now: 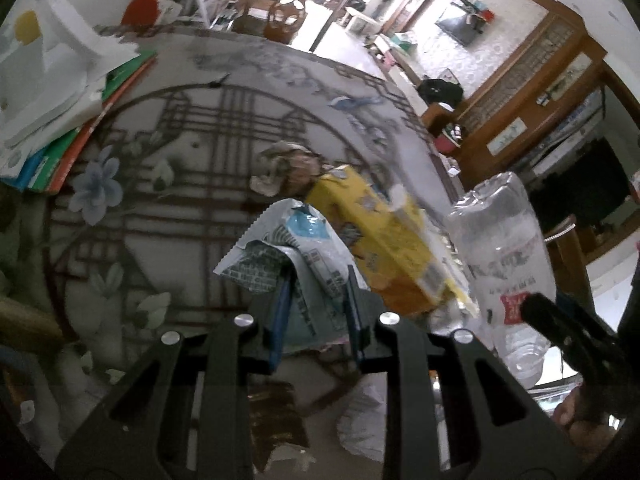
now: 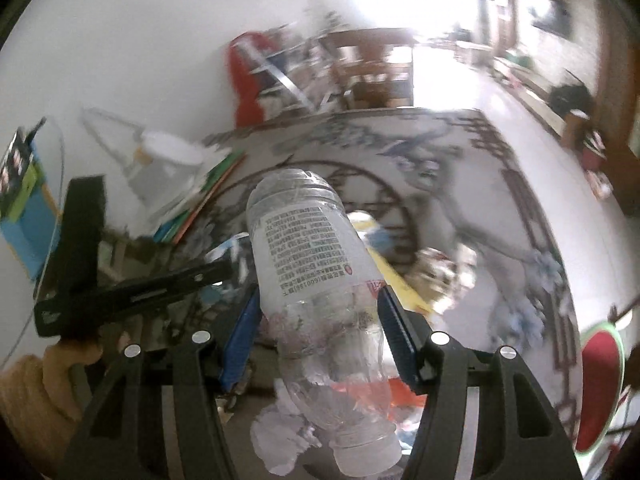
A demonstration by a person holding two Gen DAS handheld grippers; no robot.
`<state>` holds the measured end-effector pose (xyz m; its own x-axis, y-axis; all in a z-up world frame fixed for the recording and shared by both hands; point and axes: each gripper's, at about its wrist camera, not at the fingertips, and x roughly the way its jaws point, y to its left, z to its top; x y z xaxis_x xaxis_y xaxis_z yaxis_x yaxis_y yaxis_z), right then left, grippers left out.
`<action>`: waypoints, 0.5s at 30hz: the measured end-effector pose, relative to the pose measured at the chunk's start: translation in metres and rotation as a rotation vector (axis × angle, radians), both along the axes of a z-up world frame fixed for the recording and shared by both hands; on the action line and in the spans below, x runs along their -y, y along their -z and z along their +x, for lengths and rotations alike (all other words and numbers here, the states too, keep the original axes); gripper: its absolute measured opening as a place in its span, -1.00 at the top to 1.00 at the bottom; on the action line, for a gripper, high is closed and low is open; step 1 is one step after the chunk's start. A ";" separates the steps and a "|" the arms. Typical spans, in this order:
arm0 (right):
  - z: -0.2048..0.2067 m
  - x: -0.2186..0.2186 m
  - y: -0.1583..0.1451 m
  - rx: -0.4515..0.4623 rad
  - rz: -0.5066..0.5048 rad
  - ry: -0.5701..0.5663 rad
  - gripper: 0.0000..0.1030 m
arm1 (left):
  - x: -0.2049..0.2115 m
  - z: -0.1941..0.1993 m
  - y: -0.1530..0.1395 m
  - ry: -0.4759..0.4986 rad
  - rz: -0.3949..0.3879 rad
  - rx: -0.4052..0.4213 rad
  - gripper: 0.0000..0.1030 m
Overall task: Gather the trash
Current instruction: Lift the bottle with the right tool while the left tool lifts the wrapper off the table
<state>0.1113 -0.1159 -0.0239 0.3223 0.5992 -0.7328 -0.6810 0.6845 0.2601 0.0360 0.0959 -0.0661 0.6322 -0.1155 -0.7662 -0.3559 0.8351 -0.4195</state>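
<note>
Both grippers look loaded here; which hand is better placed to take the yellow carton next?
Neither yet. The left hand-held gripper holds a wrapper beside the yellow carton, so probably left, once emptied; the right grips the plastic bottle.

Right gripper [image 2: 318,312], fingers [image 2: 394,326] clamped on a clear plastic bottle [image 2: 308,264], white cap toward the camera, printed label facing up. Beyond it, a patterned desk [image 2: 500,184] with a yellow carton [image 2: 394,276] and a stack of papers [image 2: 180,176]. Crumpled white paper [image 2: 280,436] under the bottle. Left gripper [image 2: 132,292] at left, blurred.
</note>
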 end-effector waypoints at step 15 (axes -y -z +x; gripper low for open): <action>-0.001 0.072 0.018 -0.061 0.018 0.182 -0.11 | 0.048 0.003 -0.010 0.109 0.030 0.021 0.53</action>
